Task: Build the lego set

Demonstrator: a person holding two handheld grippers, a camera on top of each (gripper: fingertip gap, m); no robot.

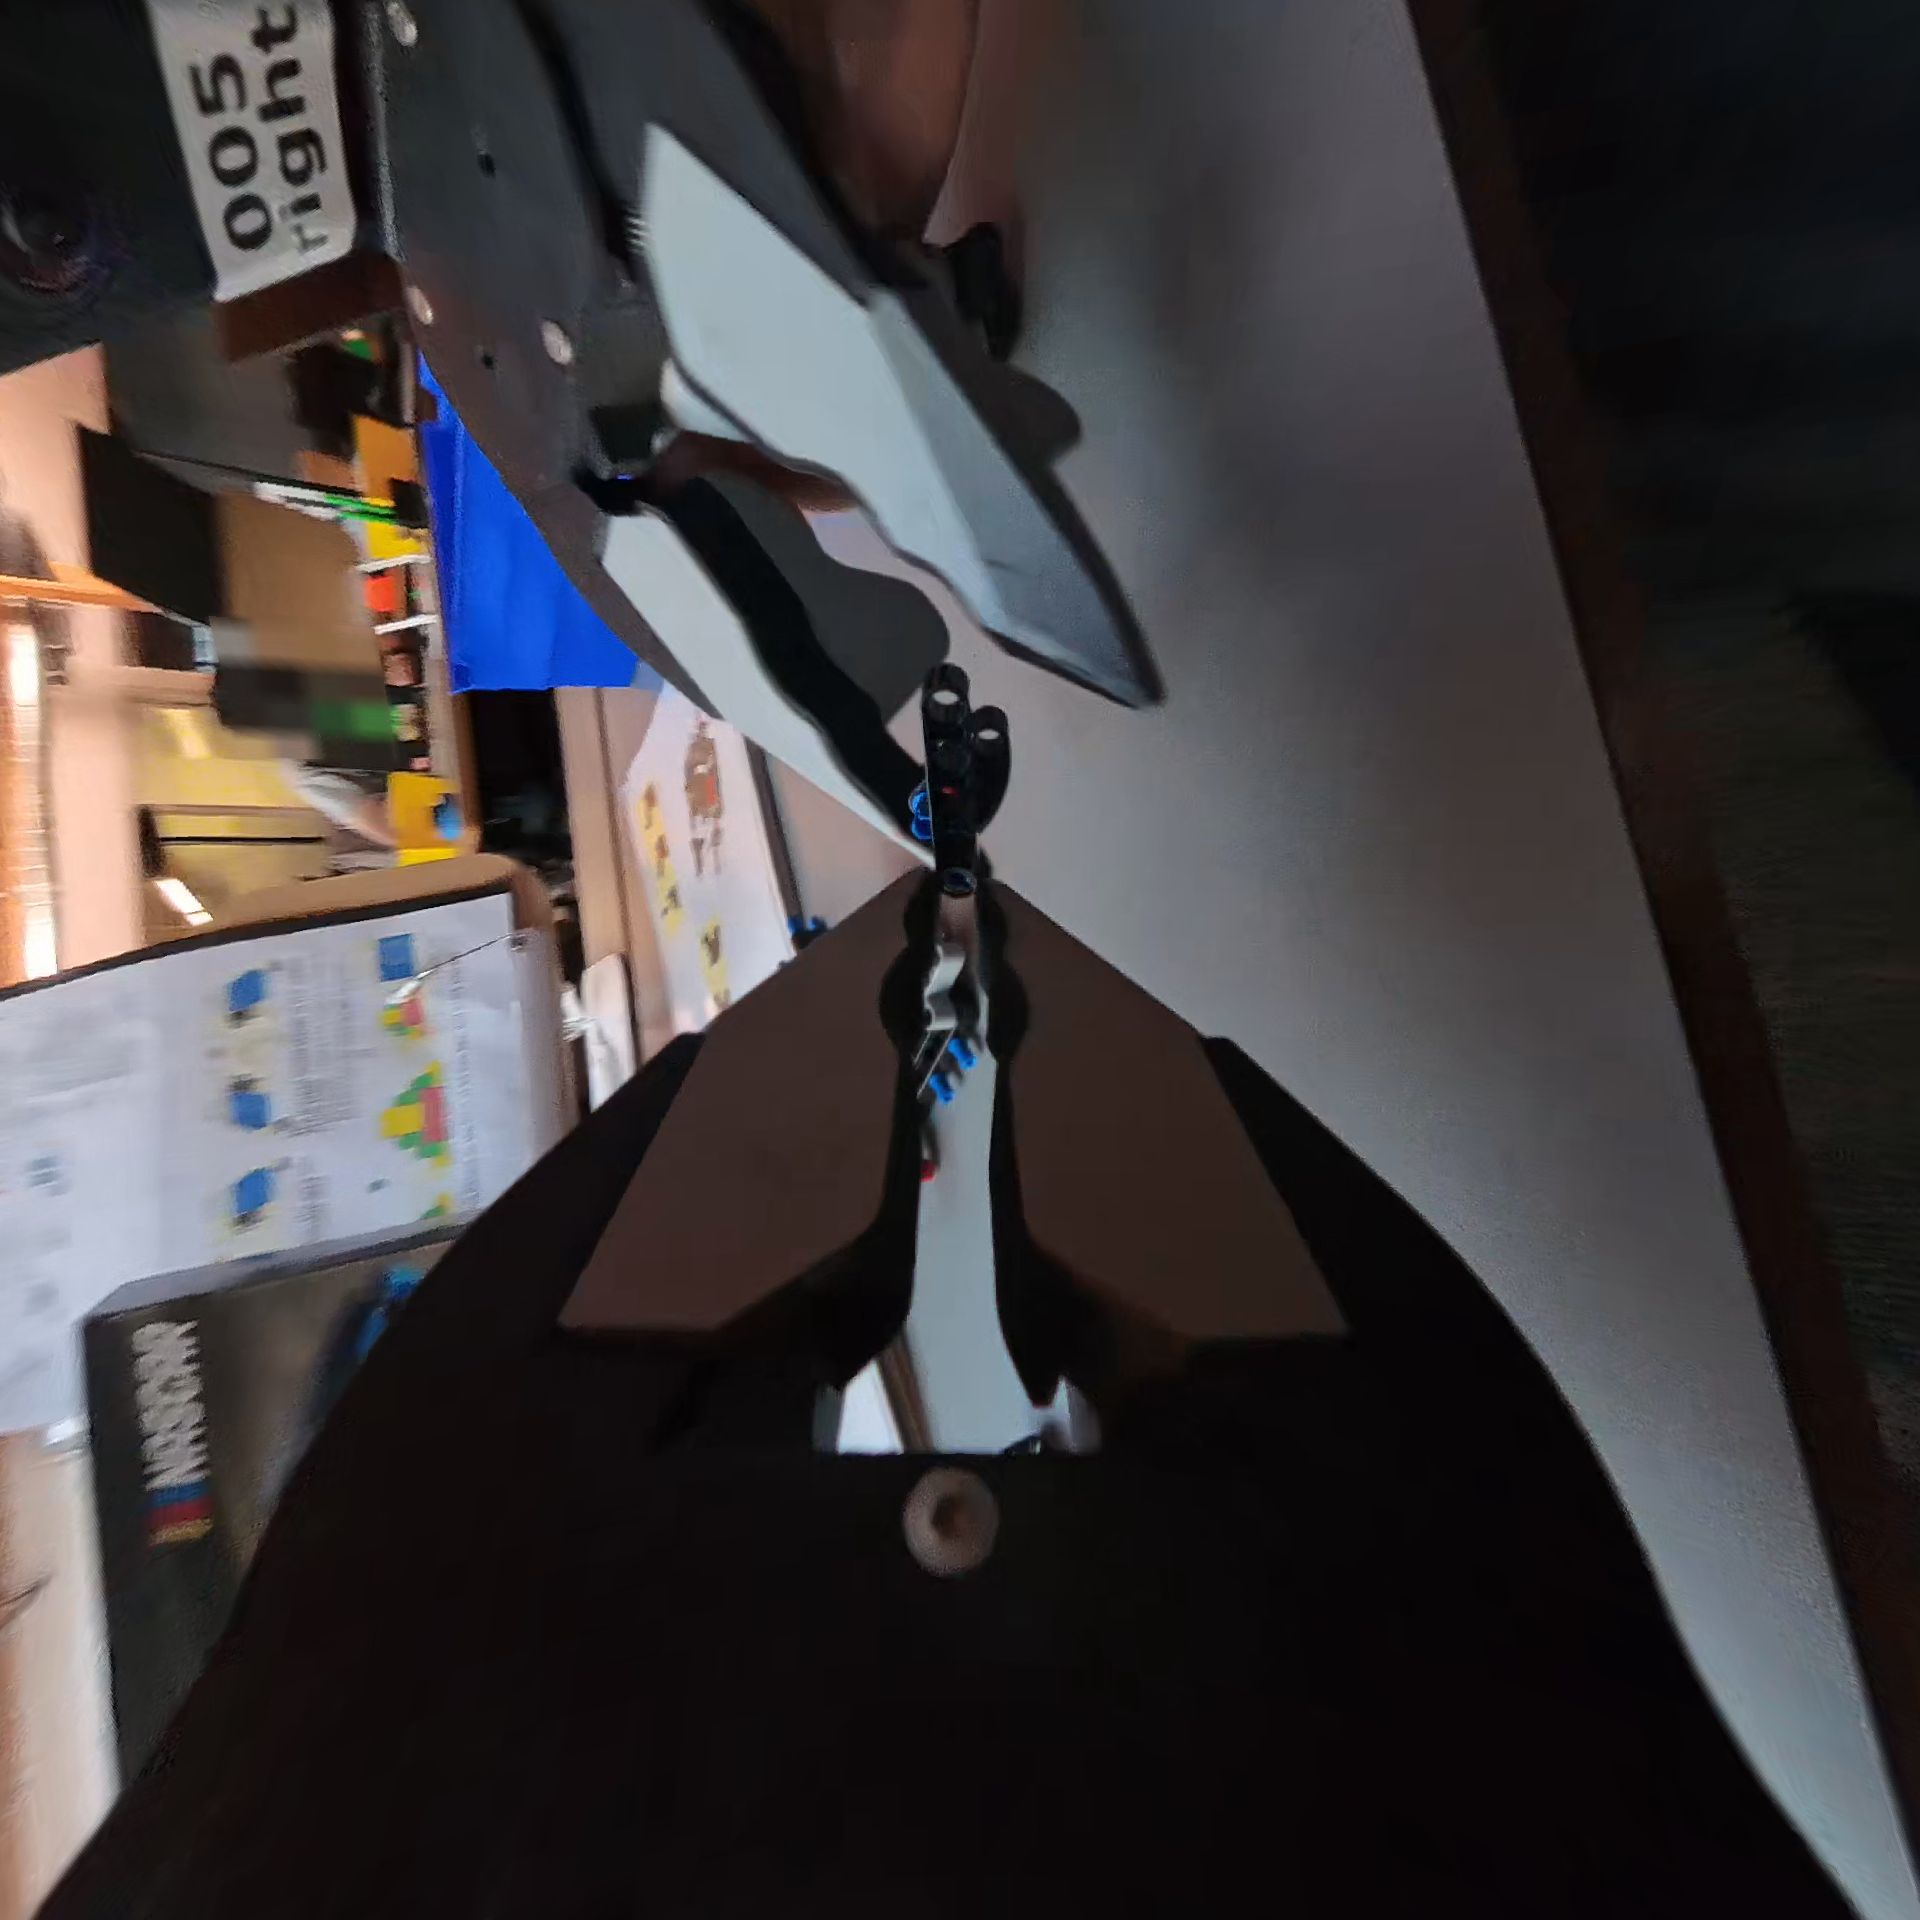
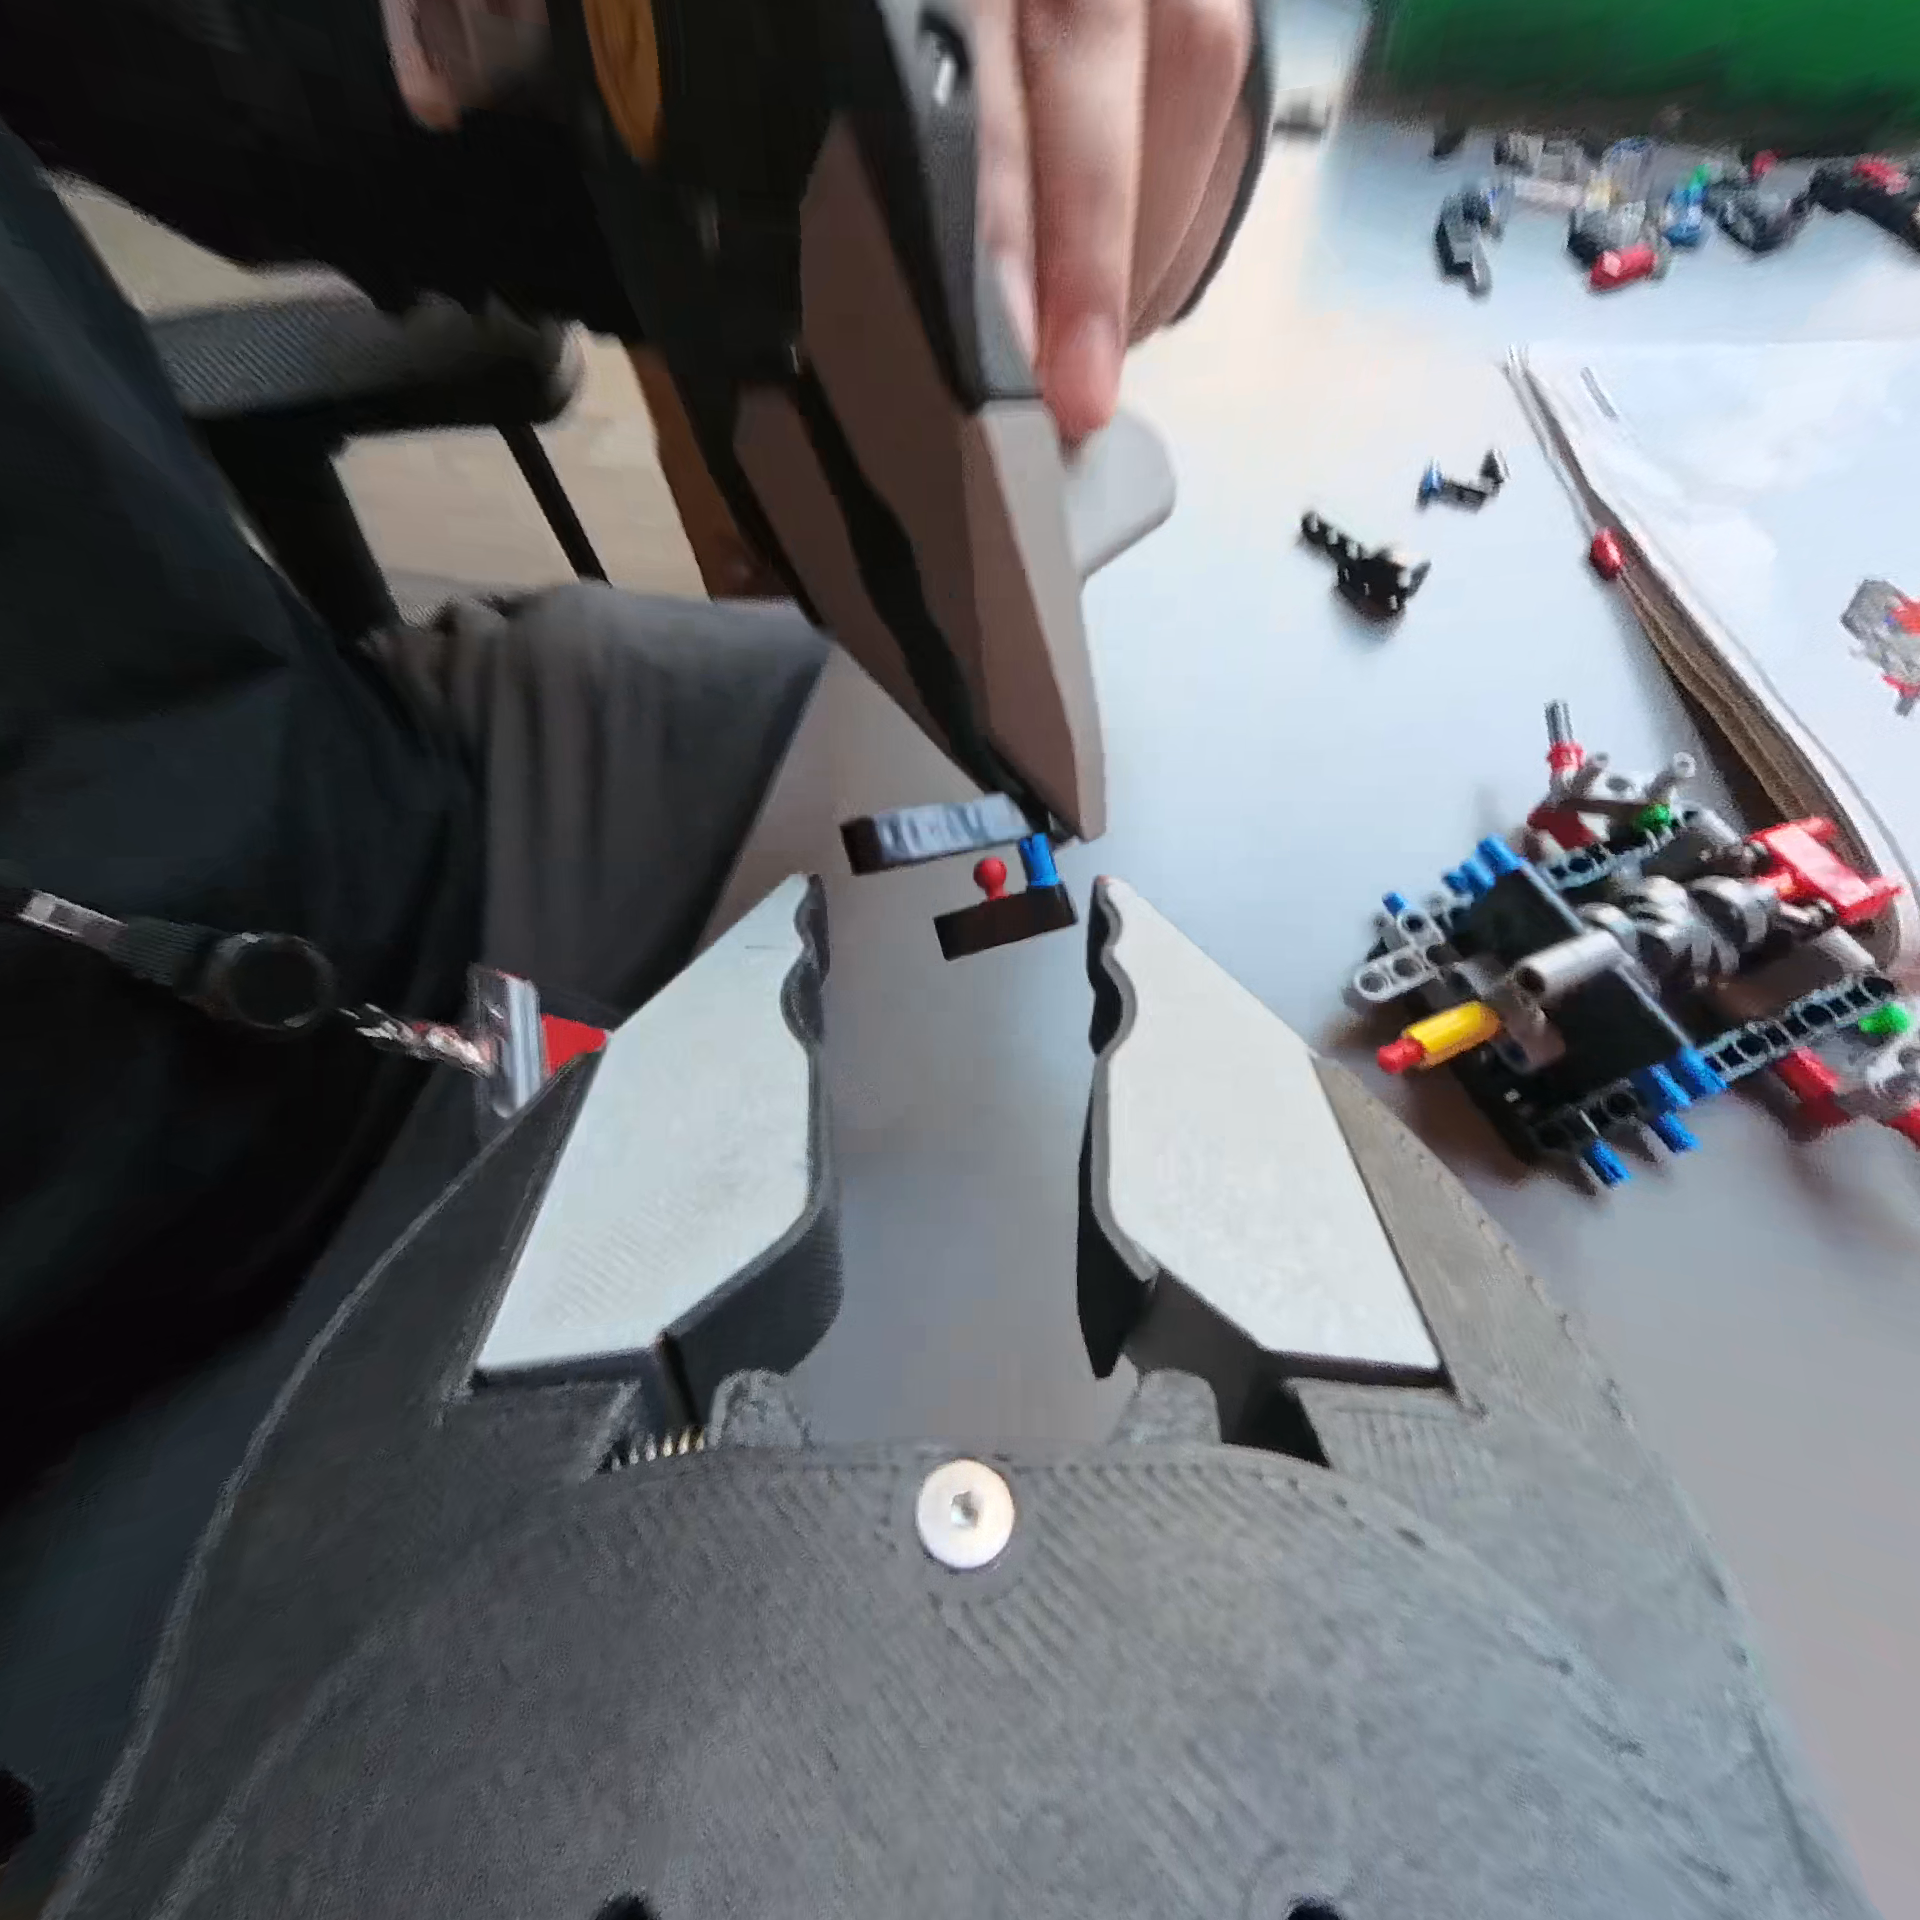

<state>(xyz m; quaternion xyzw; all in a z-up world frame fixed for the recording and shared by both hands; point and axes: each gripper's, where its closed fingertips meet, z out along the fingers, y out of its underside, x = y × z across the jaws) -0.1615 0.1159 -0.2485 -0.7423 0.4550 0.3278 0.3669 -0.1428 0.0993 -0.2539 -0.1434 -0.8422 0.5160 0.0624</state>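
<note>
Lego piece (image 2: 961, 868), black with blue and red pins, pinched by left gripper (image 2: 1049, 821); right gripper (image 2: 956, 914) spread.

Black beam assembly (image 1: 954, 790) — blue-pinned, midair

Black claw (image 2: 956, 914), grey pads (image 2: 686, 1122), seemingly silver screw (image 2: 964, 1512).

Motion blur smears the far heap of loose pieces (image 2: 1662, 213) on the table (image 2: 1299, 727), the picture's right edge crops the half-built model (image 2: 1621, 987), and the left tongs (image 1: 954, 883) hide the held assembly's (image 1: 951, 769) lower part.
</note>
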